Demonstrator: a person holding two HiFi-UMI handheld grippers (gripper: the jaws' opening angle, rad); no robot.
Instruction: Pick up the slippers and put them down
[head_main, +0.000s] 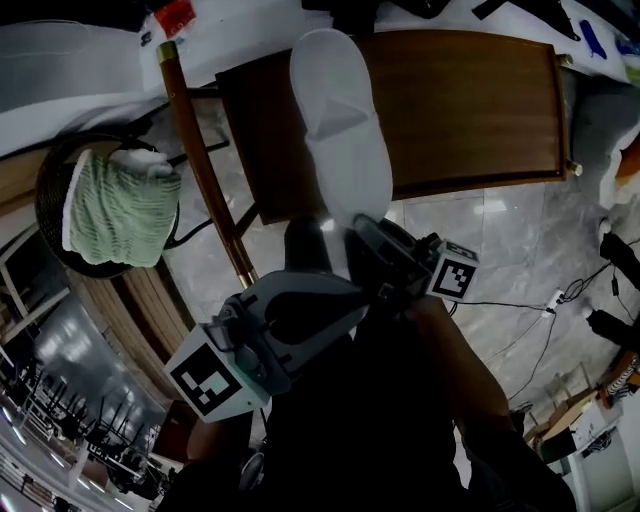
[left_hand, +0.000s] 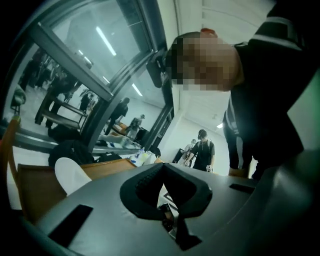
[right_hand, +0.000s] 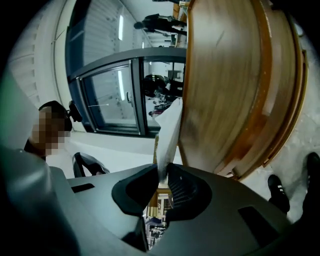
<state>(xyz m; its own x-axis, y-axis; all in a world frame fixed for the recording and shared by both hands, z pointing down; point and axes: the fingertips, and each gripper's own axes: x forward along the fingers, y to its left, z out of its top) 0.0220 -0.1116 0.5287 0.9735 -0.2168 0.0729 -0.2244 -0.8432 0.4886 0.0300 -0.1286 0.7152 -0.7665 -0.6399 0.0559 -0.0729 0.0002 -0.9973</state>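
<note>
White slipper (head_main: 340, 120) is pinched at its heel by the right tool (right_hand: 162, 172) and reaches over the wooden tabletop's (head_main: 470, 100) near edge. Left tool (left_hand: 162, 170) pressed together, empty. Risk: released here, the overhanging heel may tip it onto the floor (head_main: 500, 240).

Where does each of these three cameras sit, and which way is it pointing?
Left gripper view: rides on the left gripper, looking along its shut jaws towards the brown wooden chair seat and big windows; the person's dark clothing shows.
Right gripper view: rides on the right gripper, looking along jaws pinching the white fabric slipper beside the chair.
Head view: on the person's head, looking steeply down on chair, both grippers and a dark-sleeved right arm.
Shared: all three show slipper and chair.
</note>
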